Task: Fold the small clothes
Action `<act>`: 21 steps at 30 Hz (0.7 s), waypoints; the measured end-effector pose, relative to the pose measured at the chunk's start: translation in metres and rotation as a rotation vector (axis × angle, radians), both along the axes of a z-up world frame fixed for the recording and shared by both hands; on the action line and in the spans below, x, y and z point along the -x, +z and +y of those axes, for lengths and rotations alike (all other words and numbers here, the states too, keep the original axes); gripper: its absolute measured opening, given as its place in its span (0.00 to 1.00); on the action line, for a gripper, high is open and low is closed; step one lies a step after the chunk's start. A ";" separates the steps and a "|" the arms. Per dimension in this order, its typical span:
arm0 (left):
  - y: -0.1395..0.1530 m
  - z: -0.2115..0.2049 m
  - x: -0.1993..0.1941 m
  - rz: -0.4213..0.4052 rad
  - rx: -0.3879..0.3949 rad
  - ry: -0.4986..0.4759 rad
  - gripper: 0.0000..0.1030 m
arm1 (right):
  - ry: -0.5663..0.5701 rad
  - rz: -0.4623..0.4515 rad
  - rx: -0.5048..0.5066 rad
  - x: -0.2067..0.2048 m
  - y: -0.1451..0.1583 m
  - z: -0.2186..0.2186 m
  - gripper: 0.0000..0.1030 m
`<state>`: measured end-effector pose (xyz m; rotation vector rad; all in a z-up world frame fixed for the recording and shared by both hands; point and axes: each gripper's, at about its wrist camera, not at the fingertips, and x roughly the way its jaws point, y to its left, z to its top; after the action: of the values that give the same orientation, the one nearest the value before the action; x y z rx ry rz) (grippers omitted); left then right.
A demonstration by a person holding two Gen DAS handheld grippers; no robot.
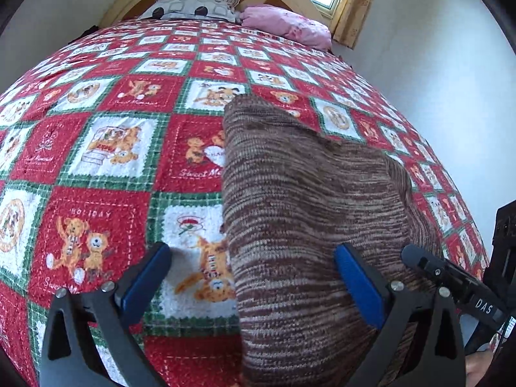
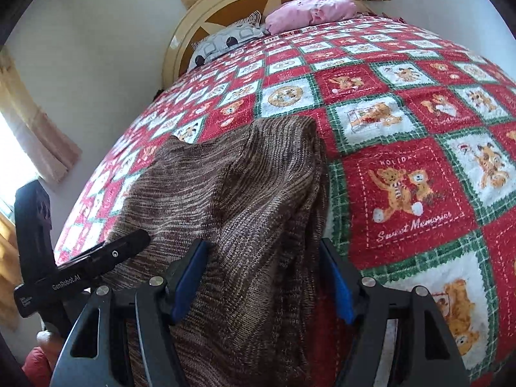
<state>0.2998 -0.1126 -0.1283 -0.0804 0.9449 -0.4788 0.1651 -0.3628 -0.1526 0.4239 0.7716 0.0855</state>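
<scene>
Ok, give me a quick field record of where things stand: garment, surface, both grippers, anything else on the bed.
garment: brown striped knit, spread on the bed, far part rumpled and raised
surface: red, white and green teddy-bear quilt
left gripper: open, over the knit's left edge, one blue pad above quilt, one above knit
right gripper: open, knit between the blue pads, no pinch visible
headboard end: grey patterned pillow, pink pillow
fold status: not yet neatly folded
</scene>
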 end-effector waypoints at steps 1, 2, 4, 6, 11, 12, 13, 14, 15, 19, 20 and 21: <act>0.000 0.001 0.001 -0.002 0.002 0.000 1.00 | -0.001 -0.004 -0.012 0.000 -0.001 -0.002 0.69; 0.001 0.002 0.002 -0.004 0.007 0.002 1.00 | -0.001 -0.009 -0.023 0.001 -0.001 -0.003 0.69; 0.004 0.005 0.006 -0.014 0.028 0.009 1.00 | -0.001 -0.016 -0.033 0.003 -0.001 -0.003 0.69; 0.012 0.013 0.012 -0.055 0.075 0.020 0.98 | -0.001 -0.019 -0.040 0.004 -0.002 -0.004 0.69; 0.022 0.008 0.018 -0.101 0.152 -0.065 0.98 | -0.001 -0.019 -0.038 0.004 -0.001 -0.004 0.69; 0.015 0.003 0.012 -0.047 0.151 -0.090 0.98 | -0.001 -0.020 -0.039 0.004 -0.001 -0.004 0.69; 0.008 -0.002 0.006 -0.001 0.138 -0.099 0.98 | -0.001 -0.020 -0.040 0.004 -0.001 -0.004 0.69; -0.001 -0.006 -0.003 0.064 0.113 -0.101 0.98 | -0.001 -0.020 -0.041 0.004 -0.001 -0.004 0.69; -0.002 -0.007 -0.006 0.076 0.113 -0.099 0.98 | -0.001 -0.021 -0.044 0.004 -0.001 -0.005 0.69; -0.002 -0.003 -0.005 0.070 0.142 -0.102 0.97 | -0.003 -0.027 -0.063 0.005 -0.002 -0.008 0.69; -0.002 -0.002 -0.005 0.071 0.144 -0.096 0.95 | -0.005 -0.029 -0.074 0.005 -0.002 -0.010 0.69; -0.002 0.000 -0.004 0.070 0.148 -0.089 0.93 | -0.007 -0.031 -0.084 0.005 -0.002 -0.011 0.69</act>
<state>0.3043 -0.1128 -0.1304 -0.1903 0.9834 -0.6317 0.1597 -0.3736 -0.1550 0.5036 0.7382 0.1184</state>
